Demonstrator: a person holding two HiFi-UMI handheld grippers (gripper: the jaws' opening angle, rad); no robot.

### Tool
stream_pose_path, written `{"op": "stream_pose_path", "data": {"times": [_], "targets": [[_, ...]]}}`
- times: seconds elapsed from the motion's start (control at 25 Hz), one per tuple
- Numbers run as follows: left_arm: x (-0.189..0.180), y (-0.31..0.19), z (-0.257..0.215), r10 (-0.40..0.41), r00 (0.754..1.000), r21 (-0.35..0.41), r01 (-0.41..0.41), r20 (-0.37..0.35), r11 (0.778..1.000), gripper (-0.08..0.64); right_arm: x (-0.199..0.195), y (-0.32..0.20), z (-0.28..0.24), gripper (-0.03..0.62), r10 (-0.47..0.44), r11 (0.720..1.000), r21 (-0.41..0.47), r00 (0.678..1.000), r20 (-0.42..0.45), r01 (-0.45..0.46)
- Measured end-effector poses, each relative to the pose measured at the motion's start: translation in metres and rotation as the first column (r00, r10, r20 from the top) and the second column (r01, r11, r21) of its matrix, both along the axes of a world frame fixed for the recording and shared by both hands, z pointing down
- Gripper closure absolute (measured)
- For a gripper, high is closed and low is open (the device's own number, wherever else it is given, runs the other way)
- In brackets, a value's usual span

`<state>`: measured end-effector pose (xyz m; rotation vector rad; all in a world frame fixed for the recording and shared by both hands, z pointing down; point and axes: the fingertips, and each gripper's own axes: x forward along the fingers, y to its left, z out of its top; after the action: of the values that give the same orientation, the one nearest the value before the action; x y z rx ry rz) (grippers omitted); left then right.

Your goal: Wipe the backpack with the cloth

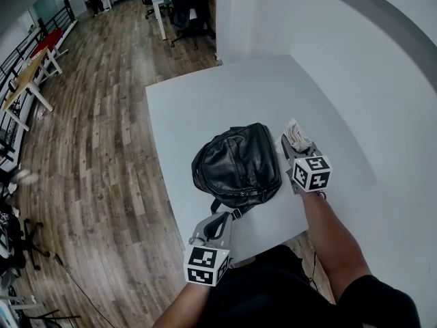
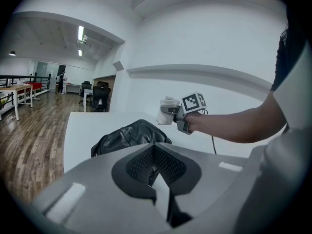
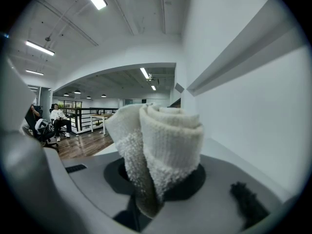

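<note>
A black leather backpack (image 1: 237,164) lies flat in the middle of the white table (image 1: 205,101). My right gripper (image 1: 295,145) hovers just off its right side, shut on a rolled white cloth (image 1: 297,134); that cloth (image 3: 161,140) fills the right gripper view, bunched between the jaws of my right gripper (image 3: 156,179). My left gripper (image 1: 217,225) is at the table's front edge, close to the bag's strap (image 1: 231,214). In the left gripper view, my left gripper (image 2: 155,147) has its jaws pressed together with nothing between them. Beyond it lie the backpack (image 2: 129,135) and the cloth (image 2: 165,110).
A white wall (image 1: 382,80) runs close along the table's right and far sides. Wooden floor (image 1: 89,149) lies off the left edge. Office chairs (image 1: 188,5) and desks stand far back. A seated person (image 3: 58,121) is far off.
</note>
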<state>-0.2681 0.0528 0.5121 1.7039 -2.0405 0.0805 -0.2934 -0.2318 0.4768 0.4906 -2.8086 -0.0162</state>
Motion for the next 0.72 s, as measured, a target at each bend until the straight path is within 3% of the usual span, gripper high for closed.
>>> {"op": "stream_pose_path", "data": {"times": [0.4, 0.72], "targets": [[-0.002, 0.005, -0.001, -0.010, 1.000, 0.002, 0.010, -0.001, 1.000, 0.554, 0.000, 0.004, -0.006, 0.505, -0.001, 1.000, 0.017, 1.000, 0.004, 0.001], [-0.007, 0.012, -0.001, -0.030, 1.000, -0.006, 0.030, 0.003, 1.000, 0.554, -0.009, 0.034, -0.016, 0.505, -0.037, 0.998, -0.043, 0.996, 0.077, 0.040]]}}
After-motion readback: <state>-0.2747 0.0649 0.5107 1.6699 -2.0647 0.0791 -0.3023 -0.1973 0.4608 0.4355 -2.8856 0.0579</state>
